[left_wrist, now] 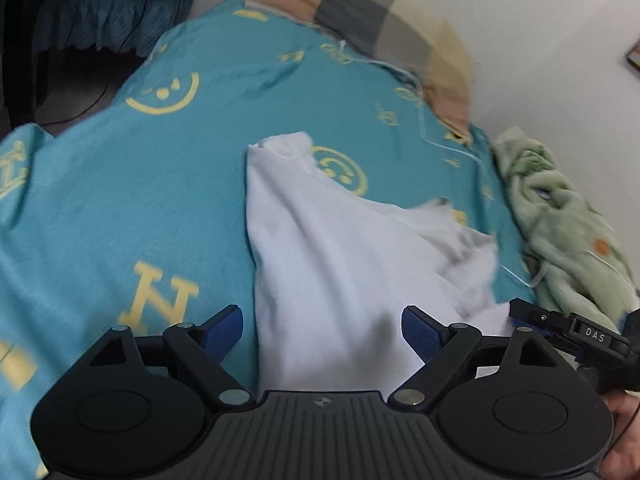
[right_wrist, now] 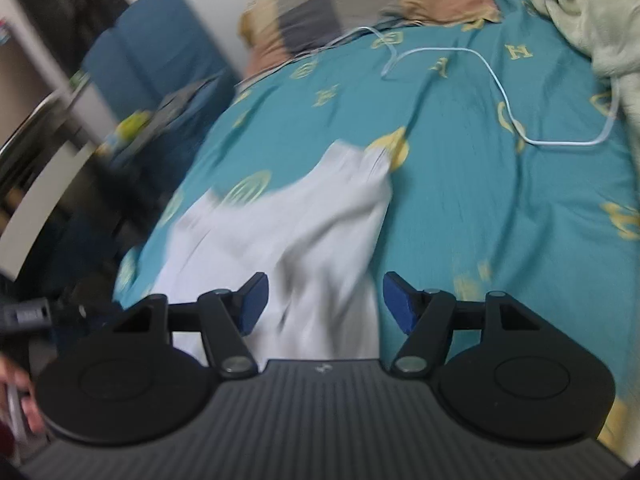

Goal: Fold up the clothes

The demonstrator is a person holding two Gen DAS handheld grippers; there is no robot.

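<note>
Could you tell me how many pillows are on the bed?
1: a checked pillow lies at the head of the teal bedspread, against the wall. The crumpled green blanket beside it may hide another.

Open teal sheet (left_wrist: 120,208) left of the shirt (left_wrist: 320,264), easy passage. Right side hemmed by green blanket (left_wrist: 560,216); pillow (left_wrist: 380,12) and cable (right_wrist: 500,80) beyond.

Hidden: near hem of the white cotton garment (left_wrist: 320,264) runs under my left gripper's body | Blurred: garment's far edge, right view (right_wrist: 280,216) | Cut off: checked fabric pillow (left_wrist: 360,4) at top edge
</note>
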